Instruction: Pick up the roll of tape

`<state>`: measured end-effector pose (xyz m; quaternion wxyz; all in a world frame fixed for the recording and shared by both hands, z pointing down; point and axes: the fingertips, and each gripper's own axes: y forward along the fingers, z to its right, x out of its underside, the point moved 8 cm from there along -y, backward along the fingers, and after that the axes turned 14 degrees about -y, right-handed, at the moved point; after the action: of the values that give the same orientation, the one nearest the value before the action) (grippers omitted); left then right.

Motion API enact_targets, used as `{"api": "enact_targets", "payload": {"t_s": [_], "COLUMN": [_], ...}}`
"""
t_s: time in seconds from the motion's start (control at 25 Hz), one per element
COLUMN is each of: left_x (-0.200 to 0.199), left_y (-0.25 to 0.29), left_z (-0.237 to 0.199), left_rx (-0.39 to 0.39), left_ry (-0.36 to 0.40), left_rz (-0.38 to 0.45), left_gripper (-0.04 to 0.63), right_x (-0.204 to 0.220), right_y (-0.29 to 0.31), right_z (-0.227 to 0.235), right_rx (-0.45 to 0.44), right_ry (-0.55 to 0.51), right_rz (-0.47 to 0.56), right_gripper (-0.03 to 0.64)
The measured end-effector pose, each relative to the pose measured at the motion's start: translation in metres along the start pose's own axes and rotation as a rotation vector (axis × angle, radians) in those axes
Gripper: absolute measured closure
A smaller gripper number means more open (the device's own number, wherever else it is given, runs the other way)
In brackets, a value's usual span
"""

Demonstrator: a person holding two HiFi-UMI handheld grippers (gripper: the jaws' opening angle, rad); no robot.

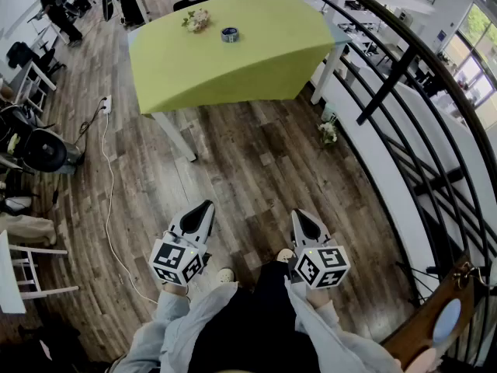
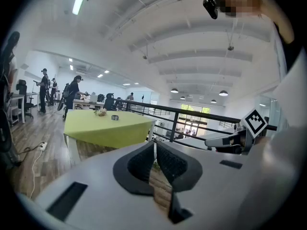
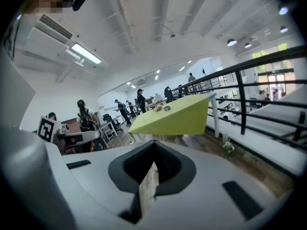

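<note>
Because the roll of tape (image 1: 229, 33) lies well apart on the far green counter (image 1: 264, 61), near a bunch of flowers (image 1: 196, 20), the left tongs (image 1: 204, 207) and right tongs (image 1: 300, 217) hang closed and empty over the wooden floor (image 1: 248, 162), likely awaiting the approach.

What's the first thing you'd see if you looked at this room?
The big table under a bright yellow-green cloth stands far ahead on the wooden floor, with a small roll of tape and a bunch of flowers on top. Close to the person, the left gripper and right gripper point toward it, both shut and empty. A black railing curves along the right side.
</note>
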<state>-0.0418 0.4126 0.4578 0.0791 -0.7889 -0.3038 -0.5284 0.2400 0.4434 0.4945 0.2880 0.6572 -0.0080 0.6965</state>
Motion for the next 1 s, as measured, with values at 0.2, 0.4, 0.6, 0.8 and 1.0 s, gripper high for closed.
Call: {"api": "enact_targets", "payload": {"t_s": [0.2,0.4,0.6,0.8,1.0], "left_x": [0.000,-0.002,0.005,0.009,0.002], "left_y": [-0.077,-0.120,-0.147,-0.149,-0.132], "left_z": [-0.030,-0.041,-0.047,-0.046,-0.052], "left_rx": [0.003,0.006,0.001,-0.002,-0.032], "left_ry": [0.022,0.009,0.023,0.045,0.044], "left_rz": [-0.011,0.017,0.023,0.012,0.017], "left_gripper": [0.565,0.565,0.565,0.565,0.565], "right_x": [0.008,0.001,0.004,0.010,-0.002], "right_y": [-0.024,-0.043,-0.056,-0.054,-0.023], "right_z": [-0.070,-0.113,-0.140,-0.138,-0.129], "right_rx": [0.023,0.031,0.059,0.071,0.020], "right_ry": [0.061,0.003,-0.016,-0.032,-0.049], "right_rz": [0.031,0.062,0.077,0.028,0.025], "right_gripper": [0.609,0.609,0.608,0.609,0.609]}}
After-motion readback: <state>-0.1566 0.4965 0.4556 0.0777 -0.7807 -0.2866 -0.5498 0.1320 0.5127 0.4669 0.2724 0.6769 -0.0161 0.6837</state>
